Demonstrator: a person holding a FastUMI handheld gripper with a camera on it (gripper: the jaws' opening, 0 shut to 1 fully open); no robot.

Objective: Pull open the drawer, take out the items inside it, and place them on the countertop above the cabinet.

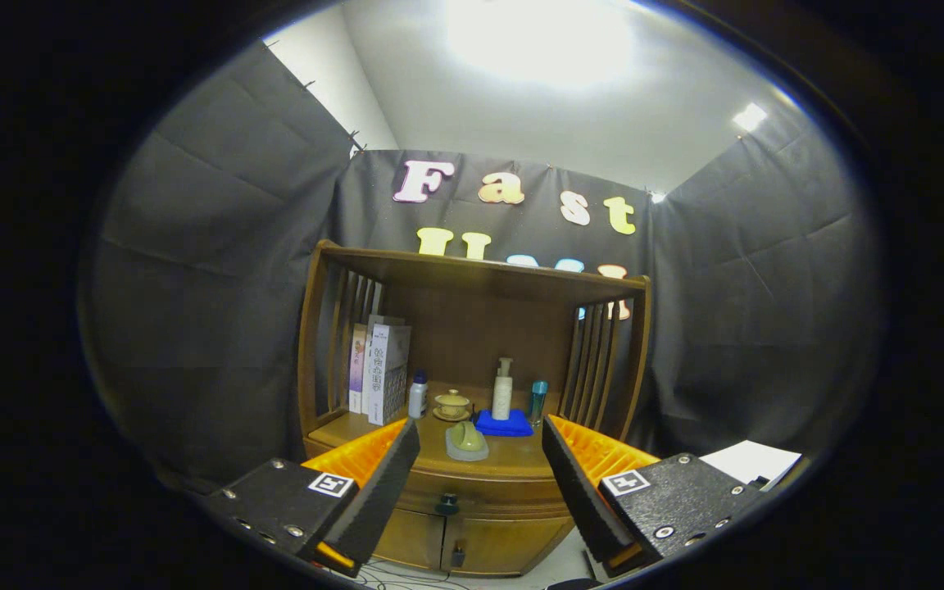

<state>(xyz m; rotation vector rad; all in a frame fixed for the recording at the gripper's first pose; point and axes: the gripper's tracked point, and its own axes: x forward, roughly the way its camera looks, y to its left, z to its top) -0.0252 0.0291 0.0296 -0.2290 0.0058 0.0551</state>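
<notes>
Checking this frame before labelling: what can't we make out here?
- Drawer contents: gripper view, hidden behind its shut front.
- Book covers: too small to read.
- Lower cabinet doors: partly covered by the open gripper fingers.
- White sheet beside the cabinet: cut off by a finger.

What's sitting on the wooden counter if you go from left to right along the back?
Books → small white bottle → little lidded cup → pump bottle → teal tumbler. The gripper is open, its fingers spread in front of the cabinet, touching nothing.
</notes>
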